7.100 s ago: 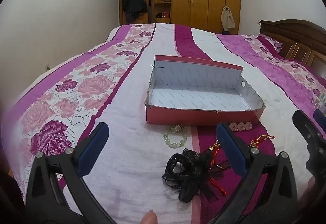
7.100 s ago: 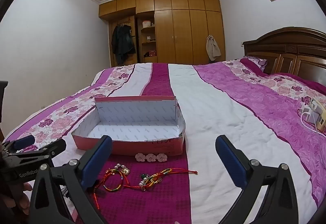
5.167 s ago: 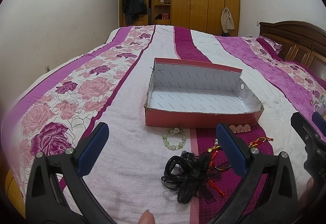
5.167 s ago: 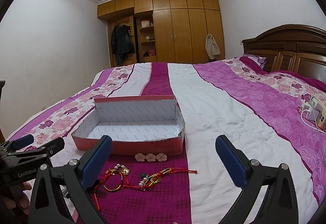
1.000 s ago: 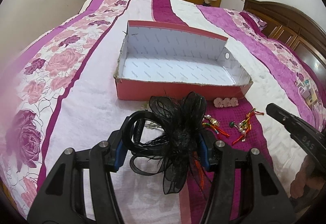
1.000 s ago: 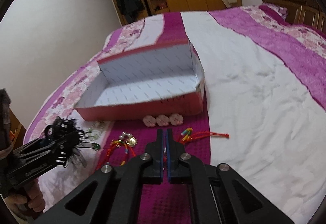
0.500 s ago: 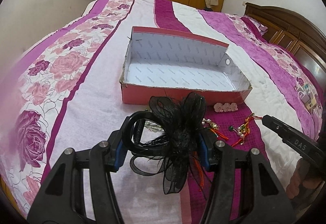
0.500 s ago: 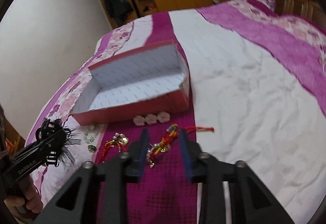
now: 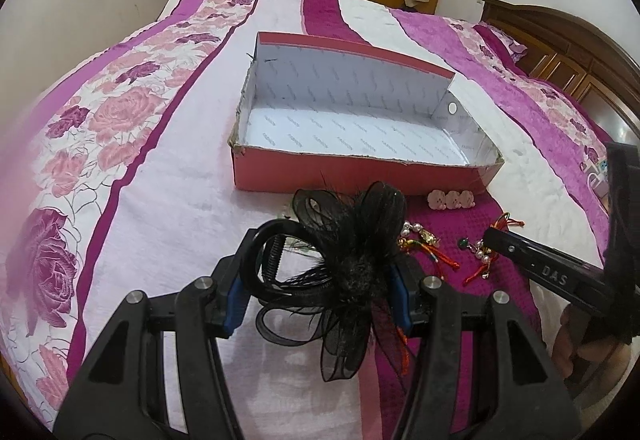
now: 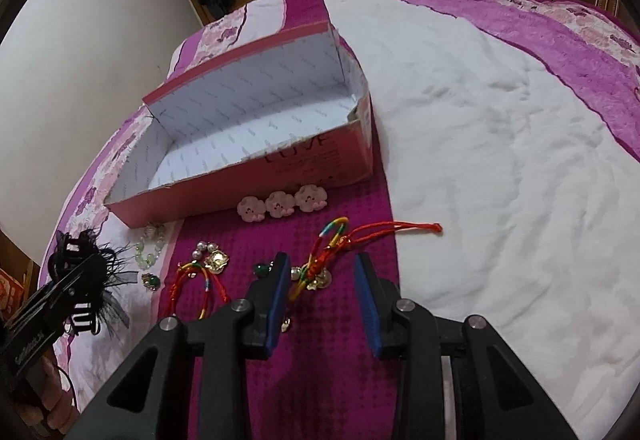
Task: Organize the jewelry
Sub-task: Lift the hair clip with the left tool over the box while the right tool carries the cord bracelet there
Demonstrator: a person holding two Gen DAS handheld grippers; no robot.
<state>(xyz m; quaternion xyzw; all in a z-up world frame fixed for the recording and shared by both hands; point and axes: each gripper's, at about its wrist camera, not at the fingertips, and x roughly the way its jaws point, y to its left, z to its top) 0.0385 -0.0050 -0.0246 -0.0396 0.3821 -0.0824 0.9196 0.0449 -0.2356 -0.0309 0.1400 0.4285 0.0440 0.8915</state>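
Note:
My left gripper (image 9: 320,280) is shut on a black mesh-and-feather hair flower (image 9: 352,264) and holds it just above the bedspread, in front of the box. The pink cardboard box (image 9: 320,175) lies open with a white inside. My right gripper (image 10: 322,272) stands partly open, low over the purple stripe. A multicoloured braided bracelet (image 10: 332,240) with a red cord lies between its fingers, and the pads do not press on it. A red bracelet with pearls and a gold charm (image 10: 200,272) lies to its left. The right gripper's finger shows in the left wrist view at right.
Three pink flower clips (image 10: 280,203) lie against the box's front wall (image 10: 320,155). A pale green bead bracelet (image 10: 150,248) and a small green stone piece (image 10: 151,282) lie near the box's left corner. White bedspread (image 10: 500,179) spreads to the right, and a wooden headboard (image 9: 560,51) stands beyond.
My right gripper's jaws went from shut to partly open, and it sank toward the braided bracelet, now between its fingers. The left gripper has kept hold of the hair flower.

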